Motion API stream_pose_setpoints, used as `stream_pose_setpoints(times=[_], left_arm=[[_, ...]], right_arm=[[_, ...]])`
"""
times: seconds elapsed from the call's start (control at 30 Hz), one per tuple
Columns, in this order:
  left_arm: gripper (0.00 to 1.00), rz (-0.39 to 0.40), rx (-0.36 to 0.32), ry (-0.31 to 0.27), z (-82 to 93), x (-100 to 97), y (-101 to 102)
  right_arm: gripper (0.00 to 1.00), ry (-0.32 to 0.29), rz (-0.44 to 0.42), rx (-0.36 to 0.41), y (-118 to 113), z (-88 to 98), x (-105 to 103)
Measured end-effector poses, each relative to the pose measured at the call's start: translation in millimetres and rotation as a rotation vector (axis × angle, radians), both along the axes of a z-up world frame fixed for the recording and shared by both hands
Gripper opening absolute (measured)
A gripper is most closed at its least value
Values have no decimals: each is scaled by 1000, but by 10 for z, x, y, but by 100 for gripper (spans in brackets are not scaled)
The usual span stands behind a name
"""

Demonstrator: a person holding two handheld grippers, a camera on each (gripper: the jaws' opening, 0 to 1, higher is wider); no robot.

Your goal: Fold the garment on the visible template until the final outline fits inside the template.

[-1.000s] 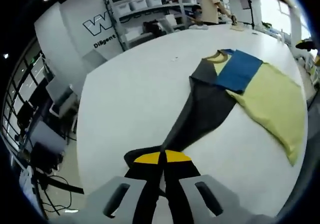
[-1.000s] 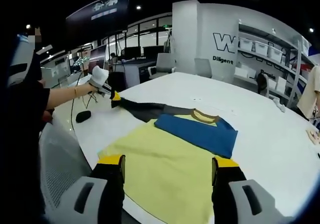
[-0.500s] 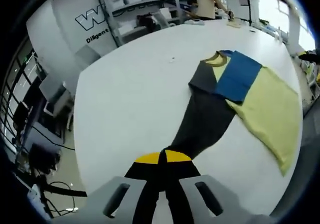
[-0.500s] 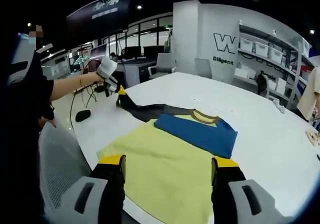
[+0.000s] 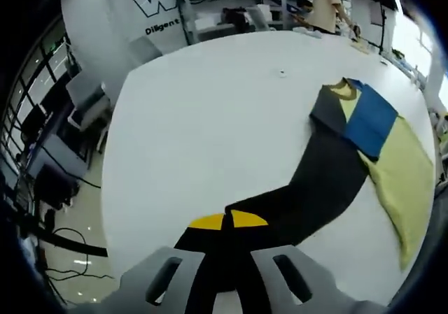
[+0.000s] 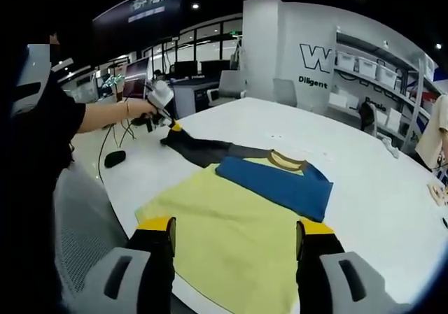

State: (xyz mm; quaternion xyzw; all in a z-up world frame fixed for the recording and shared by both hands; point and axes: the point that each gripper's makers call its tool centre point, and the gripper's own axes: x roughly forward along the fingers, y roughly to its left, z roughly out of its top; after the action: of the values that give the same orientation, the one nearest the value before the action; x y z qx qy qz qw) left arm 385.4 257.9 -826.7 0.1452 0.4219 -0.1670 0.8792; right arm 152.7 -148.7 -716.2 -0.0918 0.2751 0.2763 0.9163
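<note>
On the white wall (image 6: 308, 41) beyond the table, large dark lettering began with a "W" and was cut off by shelving, with a smaller line under it starting "Diligent"; the rest could not be read. The garment (image 6: 245, 216), a long-sleeved shirt with a yellow body, a blue chest band and a dark sleeve (image 5: 318, 188), lay flat on the white table (image 5: 203, 111). In the right gripper view its hem sat nearest the fingers and its brown-trimmed collar (image 6: 283, 161) pointed away from them, so the body's long axis ran straight ahead between the two jaws. The dark sleeve stretched off to the left of that view, pulled out roughly crosswise to the body. The left gripper (image 5: 229, 221) had its yellow-tipped jaws closed on the sleeve's cuff, the dark cloth pinched between them and trailing away ahead and to the right toward the shirt. That same gripper appeared at the far left of the right gripper view, in a person's hand (image 6: 140, 108). The right gripper (image 6: 236, 231) stood with its jaws wide apart and nothing between them, poised over the yellow hem. No template outline could be made out on the table.
</note>
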Motion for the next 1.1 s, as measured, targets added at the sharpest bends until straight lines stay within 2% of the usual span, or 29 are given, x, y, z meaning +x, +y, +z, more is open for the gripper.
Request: stream_pose_setpoints(times=[0.03, 0.1, 0.13, 0.3, 0.5, 0.77, 0.97, 1.1], left_arm=[[0, 3, 1, 6, -77, 81, 55], [0, 4, 17, 2, -106, 120, 79], [0, -58, 58, -40, -98, 181, 74], [0, -1, 55, 0, -229, 201, 128], [1, -17, 135, -20, -307, 319, 254], [14, 4, 126, -73, -178, 337, 290], [26, -38, 158, -112, -82, 254, 292], [34, -35, 115, -120, -41, 186, 279]], right_arm=[[68, 0, 1, -1, 4, 1, 1], [68, 0, 1, -1, 5, 2, 3], [68, 0, 6, -1, 12, 2, 1], [72, 2, 24, 24, 62, 25, -22], [78, 21, 11, 49, 45, 24, -41], [84, 30, -11, 54, 7, 6, -31], [93, 36, -29, 58, -10, -6, -22], [99, 42, -39, 76, -1, 1, -24]])
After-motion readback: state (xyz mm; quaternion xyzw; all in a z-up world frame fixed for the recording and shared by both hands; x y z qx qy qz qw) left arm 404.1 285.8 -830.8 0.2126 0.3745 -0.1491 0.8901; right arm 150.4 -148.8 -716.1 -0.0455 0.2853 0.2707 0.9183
